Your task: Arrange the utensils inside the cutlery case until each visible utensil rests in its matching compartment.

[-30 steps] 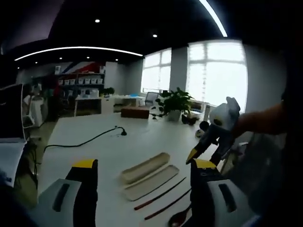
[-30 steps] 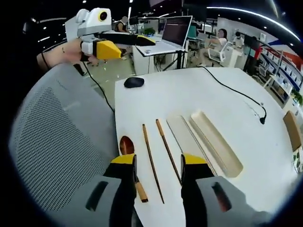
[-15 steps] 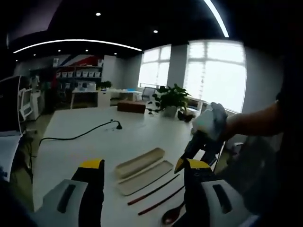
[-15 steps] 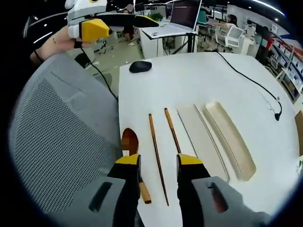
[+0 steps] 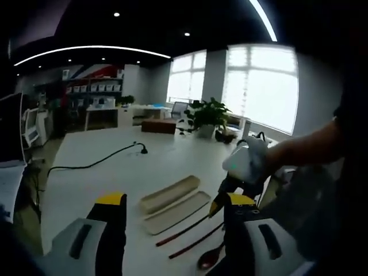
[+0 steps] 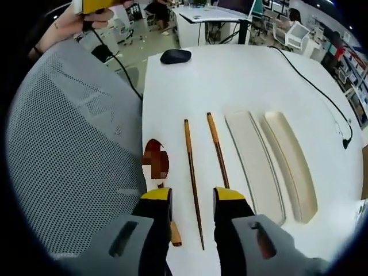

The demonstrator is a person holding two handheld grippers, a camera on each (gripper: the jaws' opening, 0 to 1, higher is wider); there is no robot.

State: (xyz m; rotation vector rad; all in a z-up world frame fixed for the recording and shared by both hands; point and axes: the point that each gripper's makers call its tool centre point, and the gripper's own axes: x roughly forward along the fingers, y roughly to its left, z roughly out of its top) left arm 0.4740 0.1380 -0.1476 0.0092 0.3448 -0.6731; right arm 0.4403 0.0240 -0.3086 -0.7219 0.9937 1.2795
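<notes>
1. As the right gripper hangs low over the near edge of a white desk, its 2 yellow-tipped jaws stand apart, holding nothing, with a chopstick running up between them.
2. A second chopstick lies just beside the first, its near end hidden behind the right-hand jaw.
3. A dark wooden spoon rests at the desk's edge, bowl pointing away, its handle passing behind the left-hand jaw.
4. Past the chopsticks lie the 2 pale halves of the cutlery case: the flat lid, then the deeper tray, side by side and parallel to the chopsticks.
5. A grey mesh chair back stands against the desk's edge; a black mouse and a black cable lie farther off.
6. In the left gripper view, the left gripper is held above the desk, jaws released and wide apart, with the case, chopsticks and spoon between them and a potted plant beyond.
</notes>
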